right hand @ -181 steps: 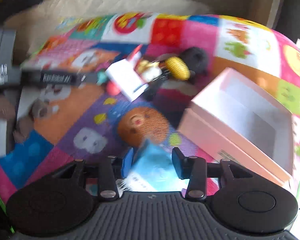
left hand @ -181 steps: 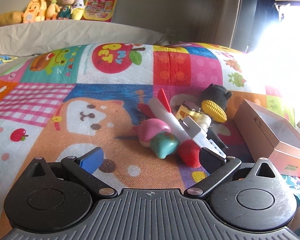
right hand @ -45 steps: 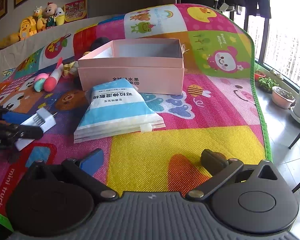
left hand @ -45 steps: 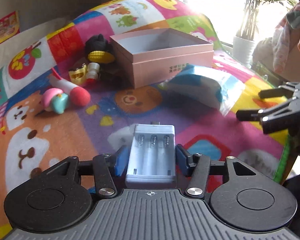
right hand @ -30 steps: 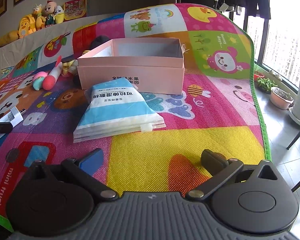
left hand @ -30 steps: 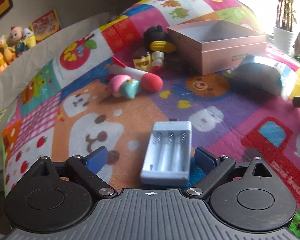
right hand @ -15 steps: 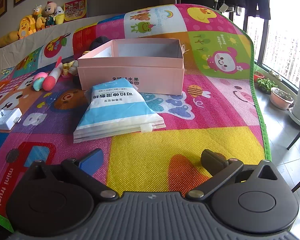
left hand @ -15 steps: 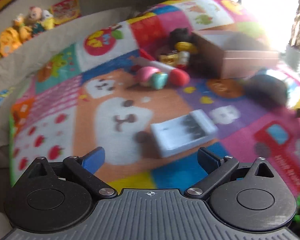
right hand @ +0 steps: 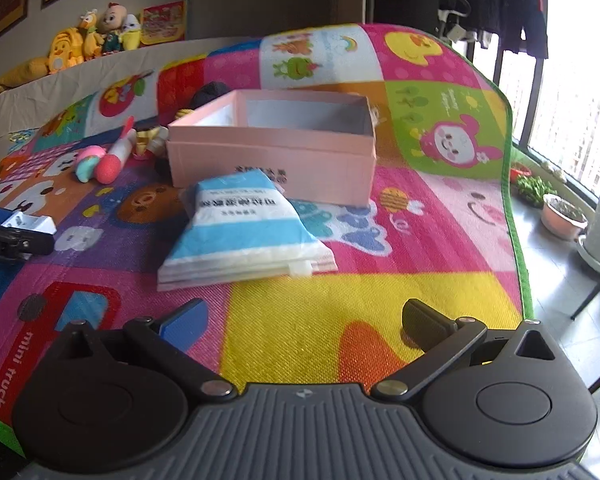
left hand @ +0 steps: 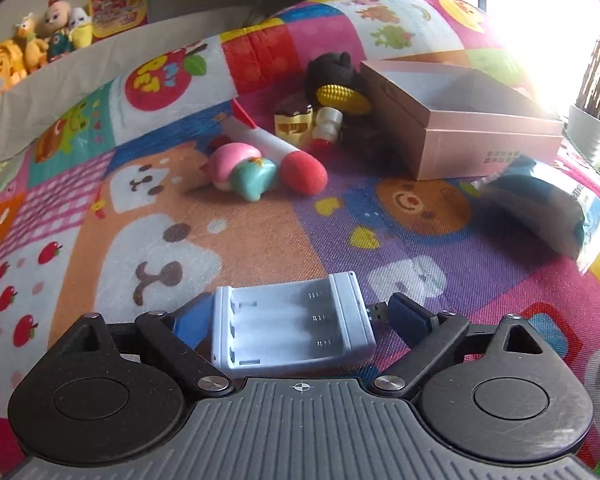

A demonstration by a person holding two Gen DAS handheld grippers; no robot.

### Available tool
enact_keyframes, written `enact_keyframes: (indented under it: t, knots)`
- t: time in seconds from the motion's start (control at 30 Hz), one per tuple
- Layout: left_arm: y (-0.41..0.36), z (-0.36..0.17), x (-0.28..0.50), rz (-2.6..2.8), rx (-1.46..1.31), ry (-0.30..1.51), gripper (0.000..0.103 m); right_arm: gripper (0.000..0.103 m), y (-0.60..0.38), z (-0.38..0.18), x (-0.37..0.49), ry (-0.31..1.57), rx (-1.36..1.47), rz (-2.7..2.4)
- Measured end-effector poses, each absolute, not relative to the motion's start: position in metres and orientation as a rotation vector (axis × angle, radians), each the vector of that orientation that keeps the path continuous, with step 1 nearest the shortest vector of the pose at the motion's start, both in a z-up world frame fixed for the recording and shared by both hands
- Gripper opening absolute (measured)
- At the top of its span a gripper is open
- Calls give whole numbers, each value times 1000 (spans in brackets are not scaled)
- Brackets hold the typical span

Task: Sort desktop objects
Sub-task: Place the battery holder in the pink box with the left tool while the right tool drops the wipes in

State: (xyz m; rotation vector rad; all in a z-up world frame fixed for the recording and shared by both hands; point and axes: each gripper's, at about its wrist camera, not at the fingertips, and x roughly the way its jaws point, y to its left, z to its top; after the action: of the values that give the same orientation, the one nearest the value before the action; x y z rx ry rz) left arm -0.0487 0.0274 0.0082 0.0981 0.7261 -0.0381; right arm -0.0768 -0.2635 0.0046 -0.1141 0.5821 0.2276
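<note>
Since half second ago, your left gripper (left hand: 296,314) back over battery charger (left hand: 292,332); charger now sideways between its fingers, lying on play mat (left hand: 260,232). Jaws just been closing a little, yet wide: blue pad at charger's left end, right pad clear of USB plug, no squeeze visible. Your right gripper (right hand: 300,320) spread wide, nothing between fingers, above yellow patch. Blue-white wipes pack (right hand: 240,228) flat on mat, just before pink box (right hand: 272,160). Toy pile (left hand: 284,152) left of box.
</note>
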Motion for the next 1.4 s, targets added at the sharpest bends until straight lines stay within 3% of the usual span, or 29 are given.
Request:
enact_keyframes:
  t: [0.13, 0.4, 0.43, 0.5, 0.53, 0.6, 0.93, 1.13, 1.3, 1.33, 1.37, 1.4]
  knots:
    - [26, 10, -53, -53, 103, 724, 96, 103, -251, 40, -76, 457, -149, 290]
    - [19, 18, -75, -134, 79, 719, 96, 101, -221, 34, -2, 617, -129, 371]
    - [18, 20, -77, -140, 79, 717, 96, 95, -219, 31, 1, 631, -126, 383]
    - [15, 23, -80, -153, 80, 710, 96, 69, -213, 27, 6, 686, -136, 409]
    - [13, 24, -81, -162, 82, 707, 96, 61, -211, 26, 7, 705, -146, 401]
    - [9, 28, -84, -183, 89, 700, 96, 55, -211, 29, -1, 718, -146, 388]
    - [-38, 60, -80, -316, 146, 605, 96, 55, -262, 74, -69, 782, -35, 506]
    - [-70, 106, -25, -395, 192, 417, 96, 55, -293, 129, -59, 590, 37, 420]
    - [-90, 128, 50, -397, 118, 287, 98, 56, -296, 181, 12, 435, 52, 350]
    - [-89, 128, 64, -392, 107, 309, 100, 58, -293, 187, 30, 421, 55, 340]
    - [-85, 127, 72, -380, 94, 329, 100, 73, -290, 191, 49, 418, 60, 334]
    - [-78, 124, 74, -366, 83, 341, 100, 80, -288, 192, 66, 428, 71, 327]
